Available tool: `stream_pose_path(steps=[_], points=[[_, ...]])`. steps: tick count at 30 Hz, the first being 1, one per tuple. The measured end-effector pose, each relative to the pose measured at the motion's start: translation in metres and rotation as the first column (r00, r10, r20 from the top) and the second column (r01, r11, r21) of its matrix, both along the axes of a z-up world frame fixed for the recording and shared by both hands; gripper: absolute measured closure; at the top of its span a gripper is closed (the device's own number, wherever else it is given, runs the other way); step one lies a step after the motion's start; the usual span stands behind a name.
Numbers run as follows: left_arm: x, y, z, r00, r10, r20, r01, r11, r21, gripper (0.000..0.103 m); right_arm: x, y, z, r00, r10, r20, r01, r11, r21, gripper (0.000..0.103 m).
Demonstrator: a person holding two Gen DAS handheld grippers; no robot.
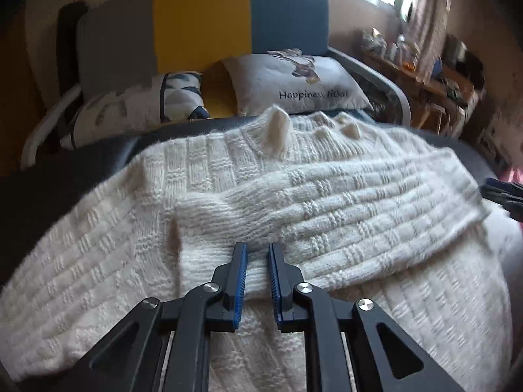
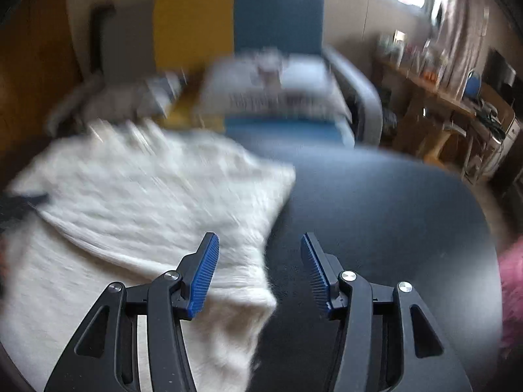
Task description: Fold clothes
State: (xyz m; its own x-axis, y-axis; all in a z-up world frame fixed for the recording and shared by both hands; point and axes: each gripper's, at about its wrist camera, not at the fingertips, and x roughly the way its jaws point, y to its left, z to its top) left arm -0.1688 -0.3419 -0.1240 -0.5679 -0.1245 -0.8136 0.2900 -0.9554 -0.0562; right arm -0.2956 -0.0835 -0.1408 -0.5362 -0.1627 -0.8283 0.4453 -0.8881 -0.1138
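Two claws at a white sweater with one sleeve folded over.

Left claw (image 1: pixel 257 261) nearly closed, a thin gap between the blue pads, low over the sleeve (image 1: pixel 327 215) lying across the sweater (image 1: pixel 98 261) on the dark tabletop (image 1: pixel 49 196); cannot tell if any wool sits between the pads. Right claw (image 2: pixel 260 261) wide open, empty, over the sweater's right edge (image 2: pixel 258 281). To fold well: pinch only the top layer, lift low, pull smooth, line up the edges. Right view badly blurred; other sleeve and bottom hem out of sight; pillows (image 1: pixel 294 81) and chair (image 1: pixel 287 13) behind.
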Motion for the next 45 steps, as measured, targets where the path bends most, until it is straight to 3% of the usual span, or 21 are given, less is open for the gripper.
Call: stream_pose_path(steps=[1, 4, 6, 8, 11, 14, 16, 18, 20, 31, 35, 39, 41, 42, 43, 44, 45], points=[[0.0, -0.002, 0.002, 1.0, -0.001, 0.003, 0.001, 1.0, 0.016, 0.09, -0.007, 0.0, -0.009, 1.0, -0.013, 0.024, 0.013, 0.999, 0.03, 0.047], [-0.003, -0.002, 0.026, 0.996, -0.034, -0.085, 0.037, 0.999, 0.032, 0.09, -0.002, 0.023, 0.005, 0.998, -0.058, 0.011, 0.059, 0.996, -0.065, 0.046], [-0.016, 0.006, 0.044, 0.981, -0.113, -0.158, 0.126, 0.989, 0.077, 0.09, 0.01, 0.036, 0.018, 0.998, -0.061, -0.014, 0.059, 0.993, -0.103, 0.046], [-0.042, 0.024, 0.058, 0.954, -0.224, -0.201, 0.253, 0.958, 0.133, 0.089, 0.02, 0.053, 0.025, 0.998, -0.001, 0.055, 0.015, 0.967, -0.255, 0.045], [-0.093, 0.058, 0.069, 0.9, -0.365, -0.238, 0.417, 0.881, 0.226, 0.085, 0.033, 0.074, 0.02, 0.962, 0.157, 0.225, 0.005, 0.809, -0.588, 0.044], [-0.15, 0.096, 0.064, 0.839, -0.504, -0.203, 0.543, 0.794, 0.274, 0.083, 0.042, 0.08, 0.008, 0.919, 0.263, 0.295, 0.047, 0.669, -0.741, 0.044], [-0.187, 0.118, 0.053, 0.807, -0.57, -0.154, 0.588, 0.753, 0.295, 0.082, 0.047, 0.079, 0.002, 0.911, 0.27, 0.31, 0.074, 0.634, -0.77, 0.044], [-0.212, 0.135, 0.041, 0.774, -0.622, -0.116, 0.622, 0.713, 0.325, 0.081, 0.044, 0.081, -0.005, 0.906, 0.273, 0.324, 0.102, 0.6, -0.793, 0.036], [-0.233, 0.15, 0.03, 0.748, -0.659, -0.076, 0.648, 0.702, 0.294, 0.081, 0.038, 0.083, -0.009, 0.907, 0.255, 0.335, 0.126, 0.596, -0.793, 0.026], [-0.262, 0.159, 0.0, 0.659, -0.752, -0.01, 0.687, 0.597, 0.415, 0.077, 0.018, 0.079, -0.031, 0.916, 0.169, 0.364, 0.182, 0.634, -0.752, 0.026], [-0.269, 0.161, -0.008, 0.624, -0.781, 0.002, 0.695, 0.556, 0.456, 0.077, 0.015, 0.076, -0.03, 0.93, 0.14, 0.339, 0.185, 0.621, -0.762, 0.026], [-0.271, 0.163, -0.014, 0.619, -0.785, 0.016, 0.689, 0.552, 0.47, 0.077, 0.014, 0.083, -0.028, 0.94, 0.088, 0.33, 0.213, 0.604, -0.768, 0.026], [-0.273, 0.164, -0.017, 0.617, -0.787, 0.024, 0.685, 0.552, 0.475, 0.077, 0.014, 0.083, -0.025, 0.949, 0.057, 0.309, 0.211, 0.616, -0.759, 0.026], [-0.271, 0.166, -0.015, 0.621, -0.784, 0.014, 0.696, 0.559, 0.451, 0.079, 0.014, 0.083, -0.024, 0.954, 0.041, 0.298, 0.209, 0.622, -0.755, 0.026], [-0.268, 0.168, -0.012, 0.625, -0.78, 0.0, 0.709, 0.568, 0.417, 0.093, 0.014, 0.083, -0.023, 0.957, 0.026, 0.287, 0.208, 0.628, -0.75, 0.026], [-0.264, 0.169, -0.008, 0.624, -0.781, -0.026, 0.726, 0.567, 0.39, 0.099, 0.014, 0.083, -0.021, 0.961, 0.01, 0.276, 0.207, 0.634, -0.745, 0.026], [-0.26, 0.17, -0.004, 0.619, -0.783, -0.055, 0.743, 0.562, 0.363, 0.098, 0.014, 0.083, -0.02, 0.964, -0.005, 0.265, 0.207, 0.64, -0.74, 0.026]])
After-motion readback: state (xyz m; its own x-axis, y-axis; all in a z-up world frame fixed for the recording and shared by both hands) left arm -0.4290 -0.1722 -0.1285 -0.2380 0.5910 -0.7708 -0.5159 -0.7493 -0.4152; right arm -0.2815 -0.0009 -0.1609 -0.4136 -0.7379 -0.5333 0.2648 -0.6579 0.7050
